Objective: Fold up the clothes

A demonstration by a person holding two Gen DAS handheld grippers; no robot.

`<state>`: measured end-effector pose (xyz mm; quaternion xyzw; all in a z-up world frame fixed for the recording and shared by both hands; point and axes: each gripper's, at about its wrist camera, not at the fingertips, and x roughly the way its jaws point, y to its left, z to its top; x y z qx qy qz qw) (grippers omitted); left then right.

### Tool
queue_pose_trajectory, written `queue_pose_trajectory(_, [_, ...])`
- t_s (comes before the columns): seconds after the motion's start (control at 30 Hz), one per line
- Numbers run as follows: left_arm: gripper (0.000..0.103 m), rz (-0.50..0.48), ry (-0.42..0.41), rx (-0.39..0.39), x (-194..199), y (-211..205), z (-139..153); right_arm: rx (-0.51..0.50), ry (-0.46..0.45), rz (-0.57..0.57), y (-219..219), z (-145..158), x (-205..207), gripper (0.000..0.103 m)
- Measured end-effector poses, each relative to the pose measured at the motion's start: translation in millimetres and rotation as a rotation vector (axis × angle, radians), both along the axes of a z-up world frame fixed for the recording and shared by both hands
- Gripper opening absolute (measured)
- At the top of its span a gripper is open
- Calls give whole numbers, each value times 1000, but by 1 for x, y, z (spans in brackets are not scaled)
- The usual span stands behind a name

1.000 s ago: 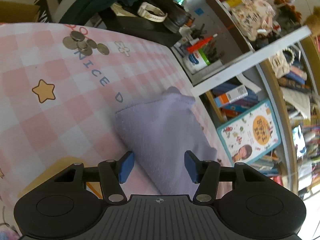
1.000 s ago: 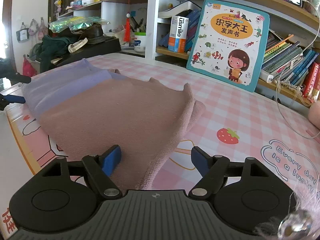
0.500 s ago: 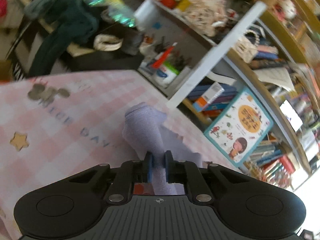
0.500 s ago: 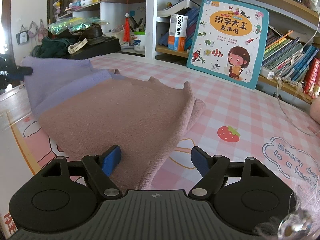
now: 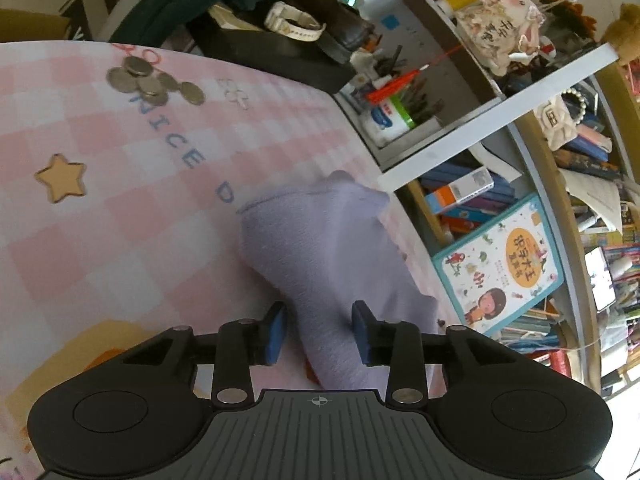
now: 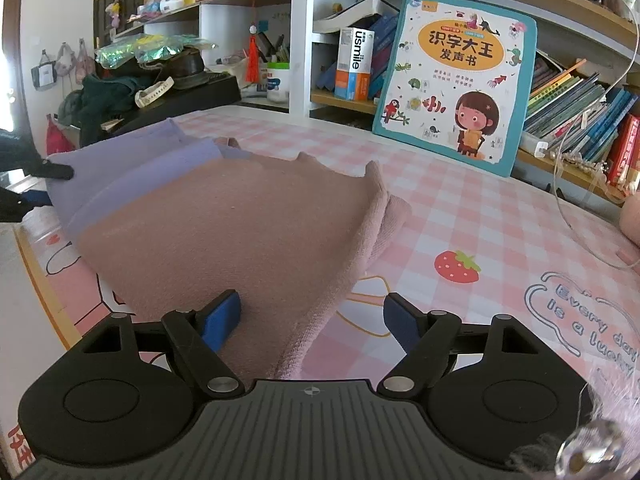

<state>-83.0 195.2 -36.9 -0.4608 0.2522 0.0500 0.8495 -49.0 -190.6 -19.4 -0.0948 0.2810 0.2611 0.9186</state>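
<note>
Lilac cloth (image 5: 336, 264) between left claw (image 5: 319, 334), just opening | coins (image 5: 150, 82) well apart, seemingly unobstructed

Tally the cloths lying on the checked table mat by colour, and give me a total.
Lavender cloth: 1
Dusty pink cloth: 1
Total: 2

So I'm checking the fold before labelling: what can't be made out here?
- Lavender cloth, left wrist view: near end hidden under the gripper body.
- Pink cloth, right wrist view: near edge hidden likewise.
- Coins, left wrist view: too small to read.
</note>
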Motion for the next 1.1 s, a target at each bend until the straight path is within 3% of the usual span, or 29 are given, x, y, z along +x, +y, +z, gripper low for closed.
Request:
queue_pose_trajectory(0.07, [31, 5, -6, 5, 4, -1, -1, 0, 0, 1, -1, 0, 1, 77])
queue_pose_trajectory(0.17, [15, 4, 6, 27, 10, -5, -1, 5, 5, 1, -1, 0, 1, 77])
queue_pose_trajectory(0.23, [11, -9, -25, 131, 9, -17, 11, 7, 7, 1, -1, 0, 2, 77])
queue_pose_trajectory(0.33, [11, -73, -127, 369, 3, -48, 44, 7, 9, 0, -2, 0, 2, 77])
queue_pose_trajectory(0.4, [11, -102, -167, 431, 1, -58, 57, 8, 10, -3, -2, 0, 2, 79])
queue_pose_trajectory(0.47, [11, -100, -166, 391, 3, -53, 58, 9, 12, -3, -3, 0, 2, 79])
queue_pose_trajectory(0.6, [11, -56, -44, 196, 11, -22, 30, 10, 13, -1, -4, 0, 3, 79])
queue_pose_trajectory(0.67, [11, -42, -19, 137, 10, -15, 17, 14, 18, 0, -5, 0, 5, 79])
queue_pose_trajectory(0.9, [26, -56, 6, 97, 15, -11, 1, 20, 25, 1, -6, 0, 6, 79])
queue_pose_trajectory(1.1, [21, -52, -21, 94, 16, -10, -4, 18, 23, 1, -5, 0, 6, 79])
